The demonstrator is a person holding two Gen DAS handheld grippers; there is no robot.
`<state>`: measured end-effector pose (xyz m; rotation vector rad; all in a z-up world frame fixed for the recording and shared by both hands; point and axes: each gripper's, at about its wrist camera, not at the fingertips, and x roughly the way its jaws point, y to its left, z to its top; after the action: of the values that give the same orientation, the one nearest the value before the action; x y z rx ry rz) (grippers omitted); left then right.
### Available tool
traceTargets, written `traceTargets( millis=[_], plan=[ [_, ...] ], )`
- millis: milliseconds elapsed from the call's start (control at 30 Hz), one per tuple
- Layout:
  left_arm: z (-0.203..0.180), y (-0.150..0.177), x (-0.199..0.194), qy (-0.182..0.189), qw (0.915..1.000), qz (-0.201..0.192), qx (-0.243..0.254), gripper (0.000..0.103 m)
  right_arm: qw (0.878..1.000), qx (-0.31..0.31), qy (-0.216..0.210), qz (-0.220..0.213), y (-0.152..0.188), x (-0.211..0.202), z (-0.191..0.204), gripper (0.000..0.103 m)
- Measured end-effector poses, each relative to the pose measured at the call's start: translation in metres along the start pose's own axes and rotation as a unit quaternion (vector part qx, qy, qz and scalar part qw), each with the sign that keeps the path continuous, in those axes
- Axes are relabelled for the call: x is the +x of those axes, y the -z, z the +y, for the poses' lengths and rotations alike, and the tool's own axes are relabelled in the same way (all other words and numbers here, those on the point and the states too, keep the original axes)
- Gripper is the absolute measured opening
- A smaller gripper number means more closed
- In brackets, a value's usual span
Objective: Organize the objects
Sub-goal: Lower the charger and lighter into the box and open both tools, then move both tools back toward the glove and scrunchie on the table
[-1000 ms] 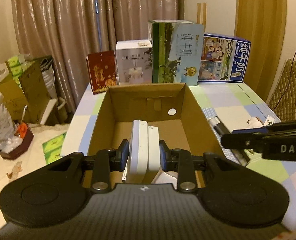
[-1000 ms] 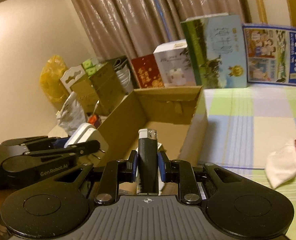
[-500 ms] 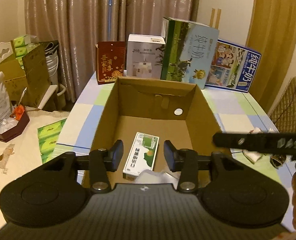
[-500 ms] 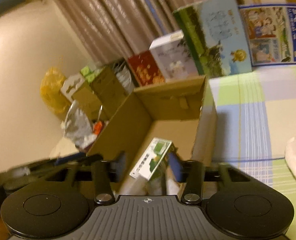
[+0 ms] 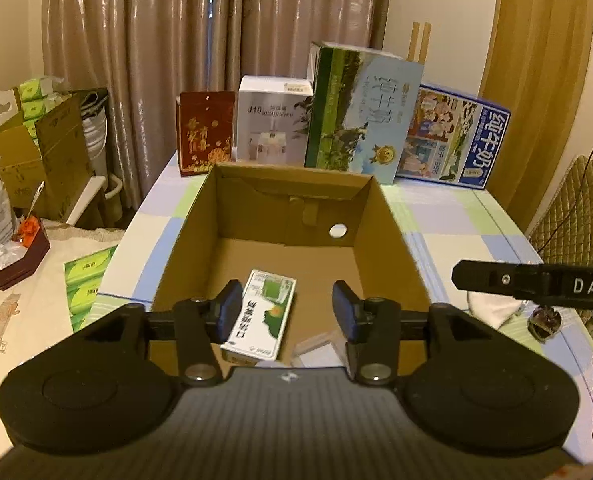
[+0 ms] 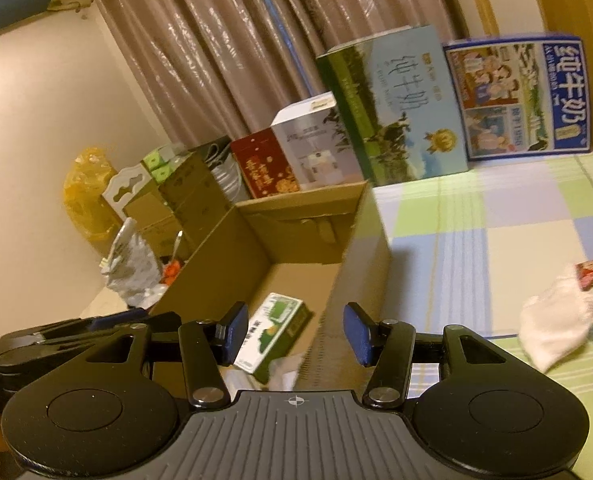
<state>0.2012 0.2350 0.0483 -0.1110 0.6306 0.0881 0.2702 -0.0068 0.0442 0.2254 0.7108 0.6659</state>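
Observation:
An open cardboard box (image 5: 388,224) (image 6: 360,248) stands on the checked tablecloth. On its floor lies a small white and green carton (image 5: 260,316) (image 6: 276,332), with pale items (image 5: 320,350) beside it near the front wall. My left gripper (image 5: 287,312) hovers over the box's near edge, open and empty. My right gripper (image 6: 294,334) is open and empty too, above the box's right wall. In the left wrist view the right gripper's arm (image 5: 536,286) crosses at the right.
Along the table's back stand a red box (image 5: 205,132), a white box (image 5: 272,120) and two milk cartons (image 5: 360,112) (image 5: 452,140). A white cloth (image 6: 556,332) and a red wrapper (image 6: 592,274) lie right of the box. Cluttered cartons (image 5: 44,152) stand left of the table.
Both grippers opened and pulled back. The left one let go of the white item and the right one let go of the lighter; neither item is between the fingers now.

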Motion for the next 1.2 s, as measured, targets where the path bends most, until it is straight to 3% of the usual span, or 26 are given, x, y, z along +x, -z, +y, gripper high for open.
traceTargets(
  millis=[300,667,867,1067,1200],
  plan=[
    [-0.05,-0.005,-0.002,0.046,0.9984,-0.02,0.027,0.051,0.998,-0.002,0.051,-0.026,0.0,-0.036,-0.038,0.059],
    [-0.121,-0.007,0.009,0.104,0.9927,-0.028,0.054,0.081,0.989,0.017,0.138,-0.056,-0.001,-0.09,-0.107,0.075],
    [-0.169,0.001,0.02,0.132,0.9856,-0.019,0.104,0.091,0.982,0.012,0.184,-0.047,0.009,-0.111,-0.144,0.077],
    [-0.206,0.012,0.037,0.149,0.9779,-0.002,0.147,0.092,0.974,0.003,0.226,-0.029,0.018,-0.126,-0.182,0.077],
    [-0.226,0.021,0.049,0.156,0.9732,0.006,0.169,0.092,0.973,-0.021,0.231,-0.005,0.02,-0.124,-0.2,0.077]
  ],
)
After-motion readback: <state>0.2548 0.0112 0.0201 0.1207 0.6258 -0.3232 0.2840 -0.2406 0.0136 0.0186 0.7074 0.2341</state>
